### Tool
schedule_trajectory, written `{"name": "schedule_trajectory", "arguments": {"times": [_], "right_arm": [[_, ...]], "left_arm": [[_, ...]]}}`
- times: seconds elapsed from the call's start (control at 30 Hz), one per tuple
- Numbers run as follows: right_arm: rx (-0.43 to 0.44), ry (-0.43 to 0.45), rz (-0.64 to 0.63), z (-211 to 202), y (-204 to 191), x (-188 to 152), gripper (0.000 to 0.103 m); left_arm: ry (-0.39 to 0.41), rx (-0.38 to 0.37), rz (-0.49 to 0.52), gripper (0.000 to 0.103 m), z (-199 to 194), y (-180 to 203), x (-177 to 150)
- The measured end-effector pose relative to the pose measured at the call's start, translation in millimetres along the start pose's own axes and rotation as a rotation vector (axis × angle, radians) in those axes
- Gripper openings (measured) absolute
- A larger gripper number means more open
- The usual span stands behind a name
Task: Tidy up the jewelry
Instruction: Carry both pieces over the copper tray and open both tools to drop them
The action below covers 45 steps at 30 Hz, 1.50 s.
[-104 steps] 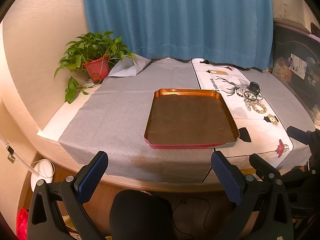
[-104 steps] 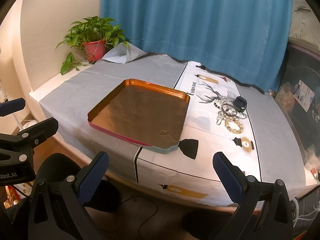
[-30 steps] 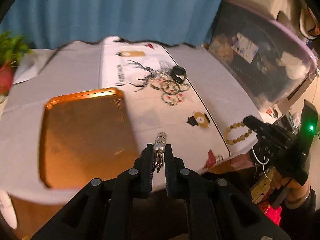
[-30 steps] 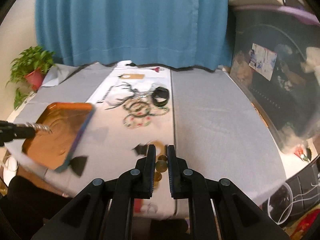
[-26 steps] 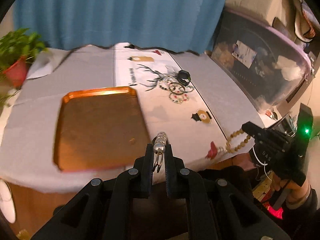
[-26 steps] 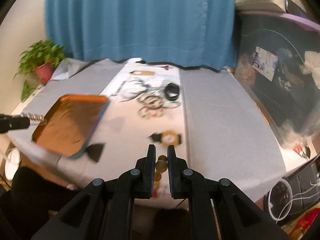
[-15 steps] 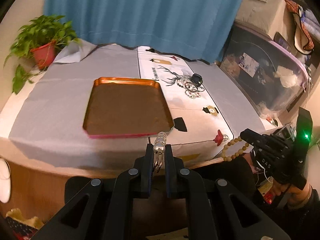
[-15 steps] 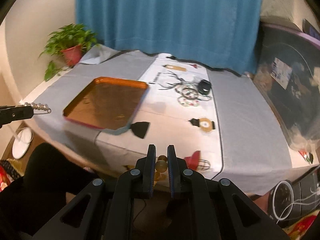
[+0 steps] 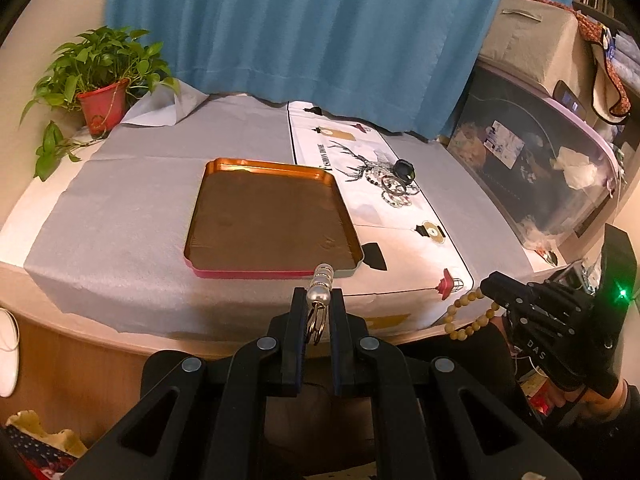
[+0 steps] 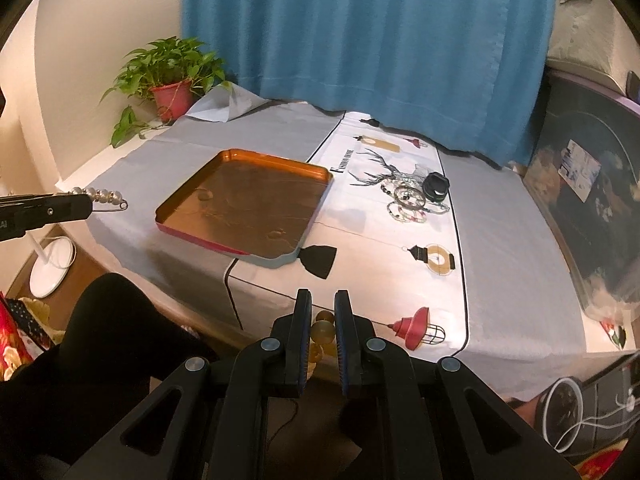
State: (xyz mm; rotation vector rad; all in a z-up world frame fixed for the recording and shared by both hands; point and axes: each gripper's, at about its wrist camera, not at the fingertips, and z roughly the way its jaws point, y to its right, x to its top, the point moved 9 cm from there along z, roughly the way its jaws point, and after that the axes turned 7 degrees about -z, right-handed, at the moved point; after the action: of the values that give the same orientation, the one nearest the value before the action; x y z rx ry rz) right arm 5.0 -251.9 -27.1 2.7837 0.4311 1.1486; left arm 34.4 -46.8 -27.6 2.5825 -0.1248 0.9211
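Here, pinched between the closed left gripper (image 9: 319,312) jaws: a silver pearl-beaded safety-pin brooch (image 9: 321,283), light, stiff, slippery, best held by its wire. Clamped in the shut right gripper (image 10: 323,322): a limp tan wooden-bead bracelet (image 10: 322,331), dangling below; rectangular copper tray (image 10: 224,158) ahead.

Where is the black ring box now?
In the right wrist view the ring box sits right of the tray, on the white runner, beside the bracelets.

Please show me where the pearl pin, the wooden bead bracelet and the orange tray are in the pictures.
pearl pin (image 9: 321,280), left wrist view, on its pearls above the closed jaws.
wooden bead bracelet (image 9: 464,303), left wrist view, on the hanging bead strand.
orange tray (image 10: 324,171), right wrist view, on its far rim.
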Motion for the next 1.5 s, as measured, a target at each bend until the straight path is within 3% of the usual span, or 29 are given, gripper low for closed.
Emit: {"name": "schedule_trajectory", "arguments": {"times": [0.6, 1.03, 1.43, 1.47, 1.5], "right_arm": [[0.057, -0.022, -0.041, 47, -24, 31, 0.012], [0.126, 0.021, -0.040, 134, -46, 104, 0.012], [0.157, 0.006, -0.041, 211, -49, 137, 0.012], [0.162, 0.006, -0.041, 216, -50, 139, 0.013], [0.170, 0.000, -0.040, 221, -50, 141, 0.014]], "left_arm": [[-0.006, 0.038, -0.042, 0.008, 35, -32, 29], [-0.012, 0.076, -0.044, 0.008, 118, -58, 87], [-0.040, 0.094, -0.039, 0.009, 186, -79, 114], [-0.035, 0.098, -0.035, 0.010, 189, -80, 116], [-0.031, 0.106, -0.034, 0.018, 192, -81, 118]]}}
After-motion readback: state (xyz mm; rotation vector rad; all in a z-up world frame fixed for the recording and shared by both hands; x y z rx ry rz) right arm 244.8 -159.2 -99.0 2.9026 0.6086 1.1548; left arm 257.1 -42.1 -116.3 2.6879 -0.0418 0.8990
